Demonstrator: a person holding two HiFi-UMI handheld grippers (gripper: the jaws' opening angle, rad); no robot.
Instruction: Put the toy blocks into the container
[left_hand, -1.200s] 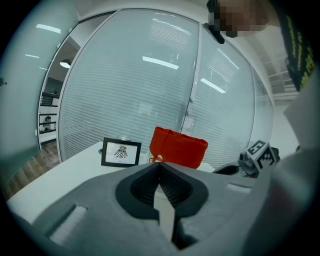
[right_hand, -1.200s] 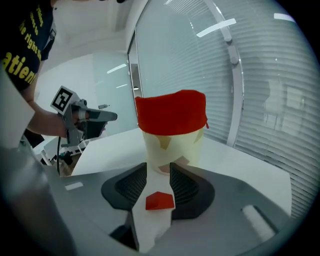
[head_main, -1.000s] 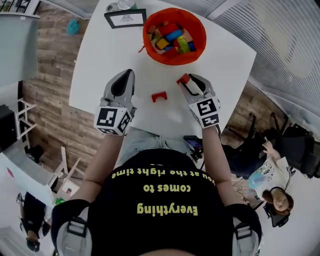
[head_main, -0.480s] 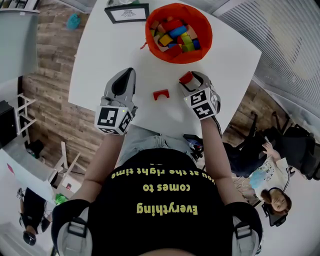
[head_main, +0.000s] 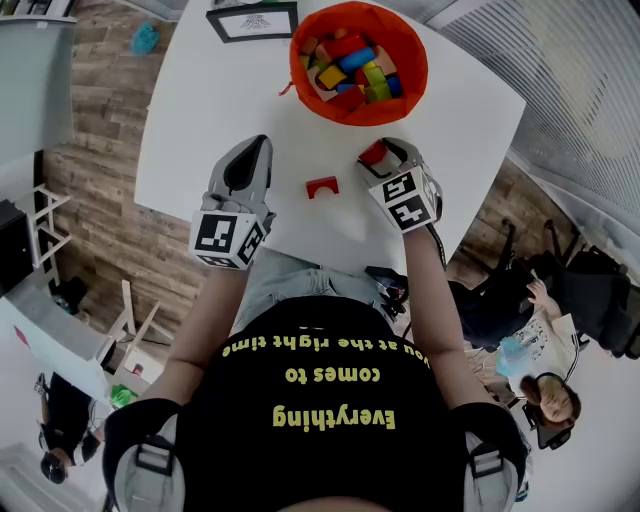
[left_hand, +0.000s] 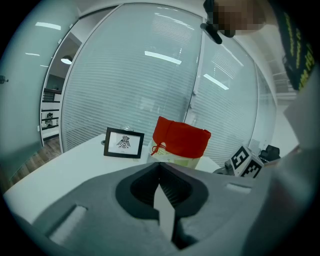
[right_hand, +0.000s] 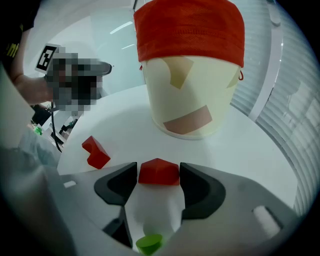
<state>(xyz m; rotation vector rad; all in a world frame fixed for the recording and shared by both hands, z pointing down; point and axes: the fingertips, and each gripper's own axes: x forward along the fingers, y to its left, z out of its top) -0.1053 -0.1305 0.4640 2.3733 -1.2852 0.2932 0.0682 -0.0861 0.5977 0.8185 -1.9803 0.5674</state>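
A cream bucket with a red fabric rim (head_main: 358, 60) (right_hand: 190, 65) (left_hand: 180, 142) stands at the far side of the white table (head_main: 220, 100) and holds several coloured blocks. A red roof-shaped block (head_main: 373, 153) (right_hand: 159, 172) lies on the table between the jaws of my right gripper (head_main: 385, 155) (right_hand: 158, 176). Those jaws have just been opening and stand wide, a thin gap on either side of the block. A red arch block (head_main: 321, 187) (right_hand: 95, 151) lies loose between the two grippers. My left gripper (head_main: 255, 148) (left_hand: 160, 167) hovers shut and empty.
A black picture frame (head_main: 252, 20) (left_hand: 123, 143) stands left of the bucket. A small green round thing (right_hand: 149, 243) shows low between the right jaws. The table's near edge runs just behind both grippers. A person (head_main: 545, 395) sits on the floor side at lower right.
My right gripper has tipped steeper and sunk onto the table around the red roof-shaped block, its jaws spreading. The left gripper and the arch block have stayed put.
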